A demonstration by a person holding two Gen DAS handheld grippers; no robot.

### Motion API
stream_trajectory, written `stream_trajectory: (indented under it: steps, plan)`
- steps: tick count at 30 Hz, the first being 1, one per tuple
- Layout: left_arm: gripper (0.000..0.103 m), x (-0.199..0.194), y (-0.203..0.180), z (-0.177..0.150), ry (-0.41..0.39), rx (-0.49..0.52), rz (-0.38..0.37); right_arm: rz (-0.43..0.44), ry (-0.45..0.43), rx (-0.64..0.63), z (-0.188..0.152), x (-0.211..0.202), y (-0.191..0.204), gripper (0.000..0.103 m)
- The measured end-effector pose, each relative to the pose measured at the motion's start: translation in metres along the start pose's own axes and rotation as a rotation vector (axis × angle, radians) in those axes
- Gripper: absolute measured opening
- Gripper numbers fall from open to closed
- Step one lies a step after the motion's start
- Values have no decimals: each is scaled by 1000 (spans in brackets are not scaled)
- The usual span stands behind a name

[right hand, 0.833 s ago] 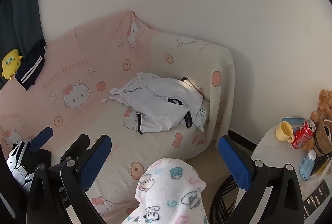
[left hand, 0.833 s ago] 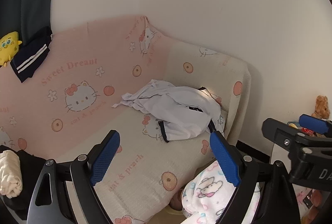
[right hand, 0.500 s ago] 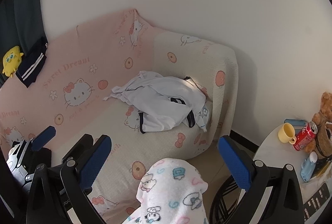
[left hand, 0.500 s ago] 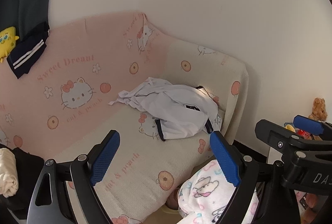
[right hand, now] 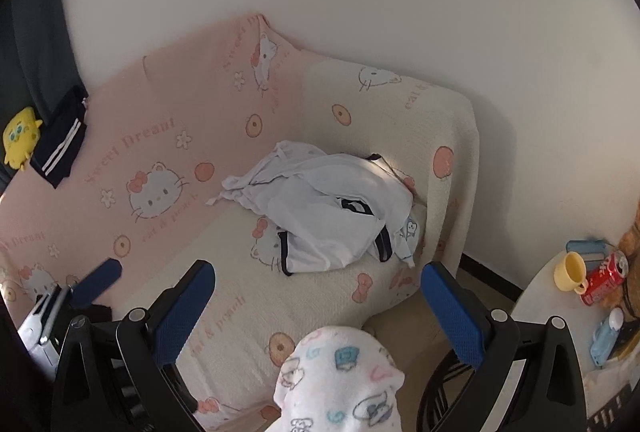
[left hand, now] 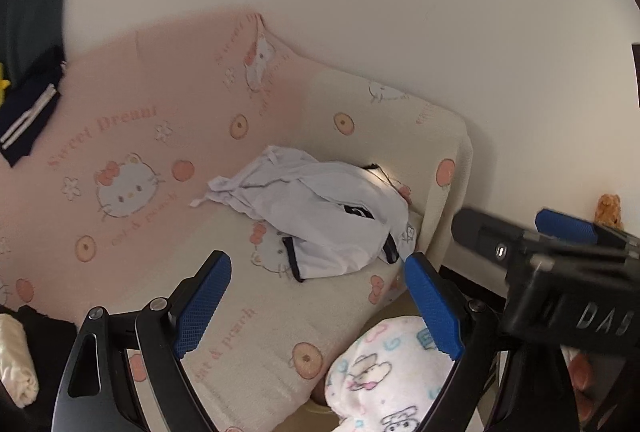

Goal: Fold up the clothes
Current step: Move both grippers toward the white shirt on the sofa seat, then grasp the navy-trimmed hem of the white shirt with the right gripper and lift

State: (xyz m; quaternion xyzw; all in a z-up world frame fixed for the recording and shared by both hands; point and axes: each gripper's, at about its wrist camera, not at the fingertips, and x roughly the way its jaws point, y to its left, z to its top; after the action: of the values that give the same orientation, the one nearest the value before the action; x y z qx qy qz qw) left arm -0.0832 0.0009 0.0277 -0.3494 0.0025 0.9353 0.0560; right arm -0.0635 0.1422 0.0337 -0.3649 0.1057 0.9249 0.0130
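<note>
A crumpled white garment with dark trim [left hand: 320,216] [right hand: 328,216] lies in a heap on the sofa seat [left hand: 248,316] [right hand: 240,296], close to the right armrest. My left gripper [left hand: 316,304] hovers well short of it, jaws wide open, nothing between them. My right gripper [right hand: 320,312] stands open too, empty, also short of the heap. The right gripper's body shows at the right of the left wrist view. A person's knee in patterned fleece [left hand: 384,376] [right hand: 340,380] sits below the grippers.
The sofa has a pink and cream cartoon-cat cover. A dark striped garment [right hand: 60,140] hangs over the backrest by a yellow plush [right hand: 20,136]. A round side table [right hand: 560,312] at right bears a yellow cup [right hand: 570,272], a red can and a teddy bear. Folded cloth [left hand: 16,360] lies at far left.
Both views have closed in slightly on the sofa and the white heap. The right gripper's body has slid further into the left wrist view. Both grippers stay open.
</note>
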Motion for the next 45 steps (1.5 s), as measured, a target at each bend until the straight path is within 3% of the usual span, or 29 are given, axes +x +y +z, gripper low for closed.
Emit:
stream_trajectory:
  steps: [9, 17, 20, 25, 28, 32, 38, 45]
  plan:
    - [89, 65, 15, 25, 83, -2, -12, -34, 63, 65, 39, 57, -31, 103]
    - [89, 129, 15, 43, 156, 27, -32, -34, 140, 104, 49, 117, -62, 103]
    - [89, 157, 16, 39, 197, 56, -11, 8, 192, 133, 48, 146, -74, 103]
    - [89, 195, 6, 27, 203, 248, 110, 92, 285, 221, 40, 194, -96, 103]
    - [89, 217, 4, 20, 237, 292, 88, 133, 330, 288, 34, 219, -110, 103]
    - [89, 241, -4, 16, 270, 315, 37, 213, 372, 433, 26, 245, -130, 103]
    - [89, 272, -17, 14, 323, 275, -56, 358, 372, 808, 16, 272, -162, 103]
    - [89, 294, -33, 0, 375, 294, -127, 386, 331, 1023, -3, 307, -183, 102]
